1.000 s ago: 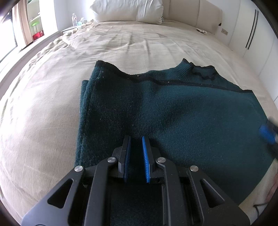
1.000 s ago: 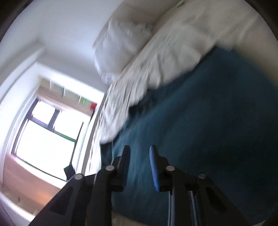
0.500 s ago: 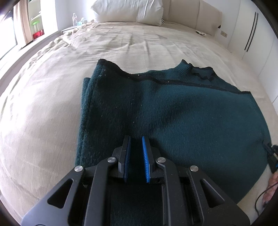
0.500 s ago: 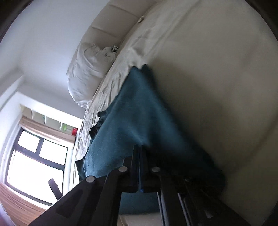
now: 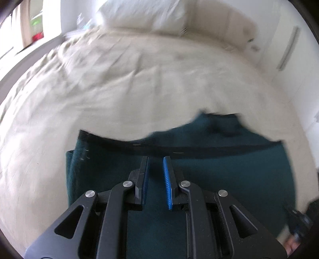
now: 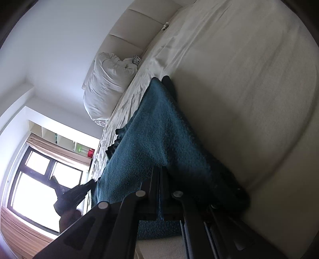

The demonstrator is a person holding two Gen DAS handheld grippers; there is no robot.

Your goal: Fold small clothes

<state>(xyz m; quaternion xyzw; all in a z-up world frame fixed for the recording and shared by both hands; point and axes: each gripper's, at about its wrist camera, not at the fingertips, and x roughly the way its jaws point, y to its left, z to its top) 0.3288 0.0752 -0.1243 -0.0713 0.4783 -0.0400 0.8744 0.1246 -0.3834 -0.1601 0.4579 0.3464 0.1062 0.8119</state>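
Note:
A dark teal knit sweater (image 5: 219, 179) with black trim lies partly folded on the beige bed (image 5: 119, 89). My left gripper (image 5: 155, 161) hovers over the sweater near its far black edge, fingers slightly apart with nothing between them. My right gripper (image 6: 160, 169) is shut on the near edge of the sweater (image 6: 159, 129), its jaws pressed together on the fabric, with the cloth stretching away from it. The right gripper also shows blurred at the lower right of the left wrist view (image 5: 299, 225).
White pillows (image 5: 143, 14) and a padded headboard (image 5: 229, 24) stand at the far end of the bed. A window (image 6: 35, 189) and shelves (image 6: 59, 137) are on the left side of the room. The white wall (image 5: 295, 49) runs along the right.
The left gripper has moved forward over the sweater toward its far edge, blurring the view. The right gripper closed on the sweater's edge and holds it, rolled slightly.

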